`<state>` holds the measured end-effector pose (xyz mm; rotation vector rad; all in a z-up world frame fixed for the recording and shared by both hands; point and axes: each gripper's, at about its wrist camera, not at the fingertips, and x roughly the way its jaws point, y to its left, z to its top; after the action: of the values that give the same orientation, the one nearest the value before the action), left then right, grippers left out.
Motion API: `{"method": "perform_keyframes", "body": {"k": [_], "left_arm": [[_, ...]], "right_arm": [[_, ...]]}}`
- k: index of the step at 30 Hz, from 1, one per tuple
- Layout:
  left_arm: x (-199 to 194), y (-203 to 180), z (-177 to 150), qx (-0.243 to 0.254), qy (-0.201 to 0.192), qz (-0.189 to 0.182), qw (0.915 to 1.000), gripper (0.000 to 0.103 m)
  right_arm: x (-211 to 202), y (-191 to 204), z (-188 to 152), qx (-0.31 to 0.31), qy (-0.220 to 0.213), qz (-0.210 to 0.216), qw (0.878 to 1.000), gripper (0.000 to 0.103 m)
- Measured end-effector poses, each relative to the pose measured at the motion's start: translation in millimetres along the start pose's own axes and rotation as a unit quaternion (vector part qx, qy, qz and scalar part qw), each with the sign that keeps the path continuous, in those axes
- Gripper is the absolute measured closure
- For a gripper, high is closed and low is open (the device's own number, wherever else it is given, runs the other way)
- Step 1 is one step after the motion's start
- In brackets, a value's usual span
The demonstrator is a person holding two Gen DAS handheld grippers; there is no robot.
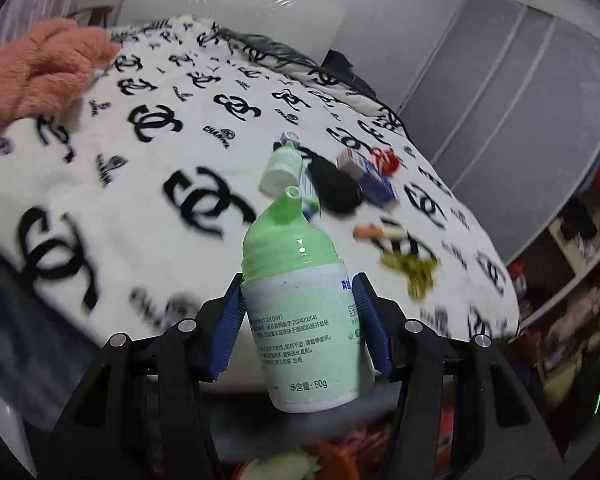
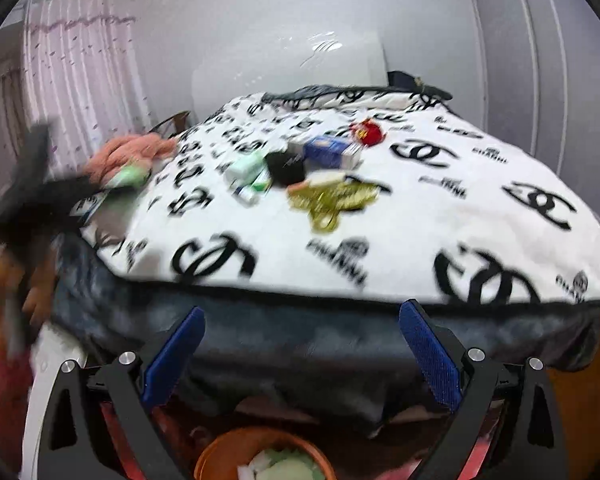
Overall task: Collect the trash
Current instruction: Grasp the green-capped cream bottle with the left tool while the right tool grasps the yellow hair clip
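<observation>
Left tongs (image 1: 300,312) of mine clamp the green-capped lotion bottle (image 1: 300,308) mid-body at lower centre, clear of the blanket (image 1: 140,184), ready for the orange bin (image 2: 260,456) at bottom. Right tongs (image 2: 300,356) gape empty; remaining litter (image 2: 320,168) sits upper centre.

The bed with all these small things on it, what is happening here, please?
A person is collecting trash from the bed with two tools. The left hand-held gripper is shut on a green and white bottle, lifted clear of the blanket. The right hand-held gripper is open and holds nothing, near the bed's edge. More items remain on the blanket: a blue box, a black object, a gold wrapper. An orange bin sits below.
</observation>
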<state>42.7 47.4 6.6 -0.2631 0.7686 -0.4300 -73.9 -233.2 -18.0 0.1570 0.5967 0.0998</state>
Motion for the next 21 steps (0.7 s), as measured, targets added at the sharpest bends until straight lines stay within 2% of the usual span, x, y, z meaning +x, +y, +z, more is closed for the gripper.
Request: {"method": "perform_keyframes", "body": {"k": [4, 6, 11, 14, 17, 19, 20, 21], "left_arm": [[-25.2, 5.9, -41.2, -0.005, 0.0, -0.005, 1.0, 0.05], [-34.2, 11.4, -58.5, -0.015, 0.001, -0.008, 0.9999, 0.05], [-42.5, 17.2, -80.5, -0.019, -0.003, 0.004, 0.9998, 0.05], [-37.9, 20.9, -82.5, -0.025, 0.007, -0.001, 0.9997, 0.05], [-36.7, 23.6, -84.4, -0.028, 0.008, 0.0, 0.9996, 0.05], [-36.1, 24.1, -84.6, -0.028, 0.008, 0.001, 0.9996, 0.05], [-36.2, 23.8, -84.7, -0.027, 0.008, -0.001, 0.9996, 0.05], [-36.0, 23.5, -84.6, -0.026, 0.008, -0.002, 0.9996, 0.05]], "right_arm": [[37.6, -11.3, 31.9, 0.013, 0.002, -0.013, 1.0, 0.007], [59.9, -8.5, 47.1, -0.005, 0.007, -0.039, 0.999, 0.007], [115.2, 0.4, 74.8, -0.028, 0.029, -0.085, 0.996, 0.011], [142.5, 0.2, 80.7, -0.021, 0.059, -0.103, 0.993, 0.021], [157.1, 0.8, 79.9, -0.031, 0.074, -0.126, 0.989, 0.036], [163.0, -1.6, 78.4, -0.028, 0.084, -0.129, 0.988, 0.059], [164.5, -4.7, 78.2, -0.019, 0.089, -0.123, 0.988, 0.063], [164.3, -7.7, 78.4, -0.009, 0.093, -0.108, 0.99, 0.073]]}}
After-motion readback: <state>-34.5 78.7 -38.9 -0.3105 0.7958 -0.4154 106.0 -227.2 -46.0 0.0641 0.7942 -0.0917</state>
